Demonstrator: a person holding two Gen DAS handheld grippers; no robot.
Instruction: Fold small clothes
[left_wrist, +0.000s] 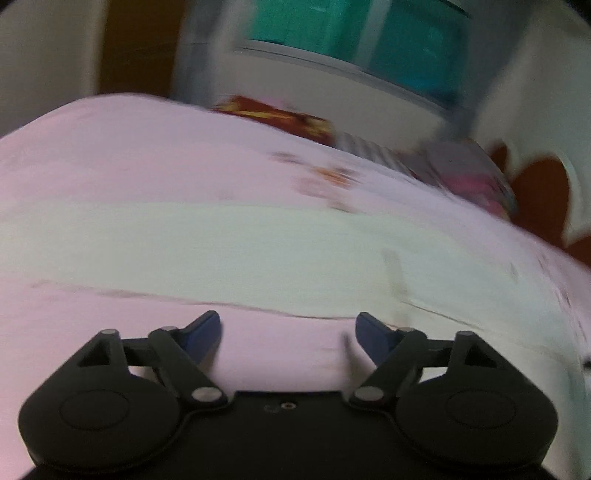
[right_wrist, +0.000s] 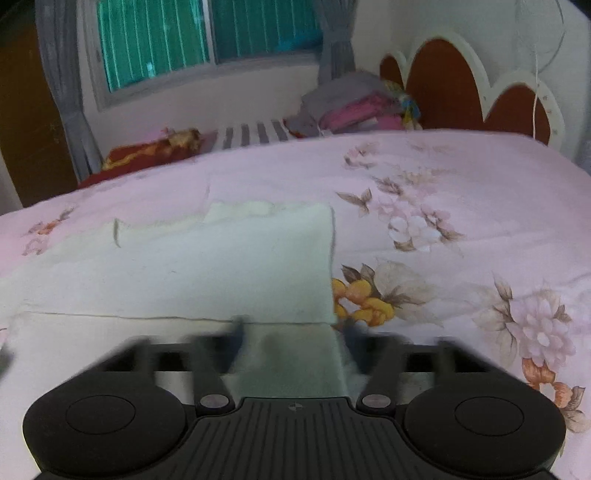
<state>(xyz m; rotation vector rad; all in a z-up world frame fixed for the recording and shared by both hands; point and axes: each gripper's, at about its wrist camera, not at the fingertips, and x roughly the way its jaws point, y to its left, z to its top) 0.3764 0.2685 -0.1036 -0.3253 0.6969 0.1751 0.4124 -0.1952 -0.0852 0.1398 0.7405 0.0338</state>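
Observation:
A pale white-green garment (right_wrist: 229, 266) lies flat on the pink floral bedspread (right_wrist: 461, 206). It also shows in the left wrist view (left_wrist: 221, 254) as a wide pale band. My left gripper (left_wrist: 288, 332) is open and empty, its blue-tipped fingers just short of the garment's near edge, over pink cloth. My right gripper (right_wrist: 295, 332) is open, blurred by motion, with the garment's near right corner lying between its fingers. The garment's far edge looks folded and rumpled.
A stack of folded clothes (right_wrist: 351, 107) sits at the head of the bed by the scalloped headboard (right_wrist: 480, 85). A red and gold pillow (right_wrist: 147, 151) and a striped cloth (right_wrist: 251, 134) lie along the far side under the window (right_wrist: 207, 37).

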